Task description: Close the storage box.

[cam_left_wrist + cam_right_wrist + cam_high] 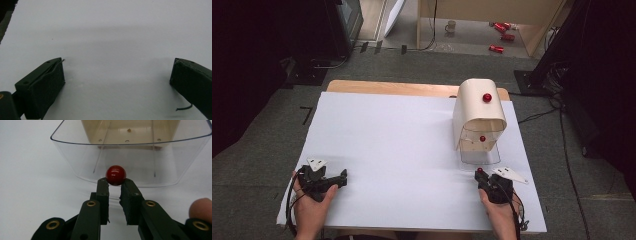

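The right gripper (pixel 115 185) pinches a red ball (pixel 115 175) at the very tips of its jaws, which are almost fully closed on it. In the high view the right gripper (pixel 482 176) sits near the sheet's near right corner, the ball (pixel 480 170) just short of the clear drawer (pixel 481 150). The left gripper (pixel 343 176) rests near the near left corner, its jaws wide apart with nothing between them, only bare white sheet (pixel 112 32).

Just beyond the ball, the drawer's (pixel 130 157) clear front wall curves up and its rim stands higher than the ball, so it bars a straight push forward. If the ball is meant for the drawer, my guess is it must be lifted over that rim first. The hold is slight: only the jaw tips touch a smooth round surface, so a knock against the wall or any easing of the squeeze could send the ball rolling across the sheet and off the near edge.

Behind the drawer stands the cream box (pixel 478 110) it slides out from, towards the far right corner, with a second red ball (pixel 487 97) on its top and a third (pixel 482 138) at its open front. Past the table, on the floor, lie a mug (pixel 451 26) and some red cans (pixel 502 31).
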`<state>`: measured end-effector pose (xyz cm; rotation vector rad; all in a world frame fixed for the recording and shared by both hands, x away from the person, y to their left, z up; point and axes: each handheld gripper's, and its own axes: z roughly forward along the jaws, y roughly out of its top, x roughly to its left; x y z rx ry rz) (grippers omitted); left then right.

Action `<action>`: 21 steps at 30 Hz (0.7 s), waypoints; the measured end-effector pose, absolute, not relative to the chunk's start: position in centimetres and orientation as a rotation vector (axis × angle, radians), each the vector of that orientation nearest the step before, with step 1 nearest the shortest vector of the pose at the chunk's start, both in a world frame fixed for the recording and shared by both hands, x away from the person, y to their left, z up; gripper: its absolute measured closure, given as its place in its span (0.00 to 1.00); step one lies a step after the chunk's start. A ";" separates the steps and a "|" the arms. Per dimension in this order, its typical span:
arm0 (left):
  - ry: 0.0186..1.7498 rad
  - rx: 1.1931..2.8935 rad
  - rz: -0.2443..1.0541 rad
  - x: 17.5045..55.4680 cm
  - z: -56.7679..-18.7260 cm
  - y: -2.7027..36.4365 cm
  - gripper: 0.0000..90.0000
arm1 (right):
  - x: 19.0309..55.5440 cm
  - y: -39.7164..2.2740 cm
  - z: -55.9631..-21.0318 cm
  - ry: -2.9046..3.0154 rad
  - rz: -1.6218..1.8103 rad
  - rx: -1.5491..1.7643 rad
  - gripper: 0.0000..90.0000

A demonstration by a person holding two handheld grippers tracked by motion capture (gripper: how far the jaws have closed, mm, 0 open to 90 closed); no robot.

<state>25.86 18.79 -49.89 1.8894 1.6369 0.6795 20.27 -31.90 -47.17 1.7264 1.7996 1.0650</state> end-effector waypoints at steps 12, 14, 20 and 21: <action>1.636 1.891 0.679 25.9 -49.9 18.8 0.00 | 22.1 -31.4 -47.0 1.788 1.062 1.740 0.87; 1.636 1.891 0.679 25.9 -49.9 18.8 0.00 | 22.2 -31.4 -46.9 1.784 1.062 1.742 0.87; 1.636 1.891 0.679 25.9 -49.9 18.8 0.00 | 23.1 -31.4 -47.1 1.779 1.050 1.746 0.88; 1.636 1.891 0.679 25.9 -49.9 18.8 0.00 | 23.4 -31.4 -47.2 1.773 1.050 1.751 0.88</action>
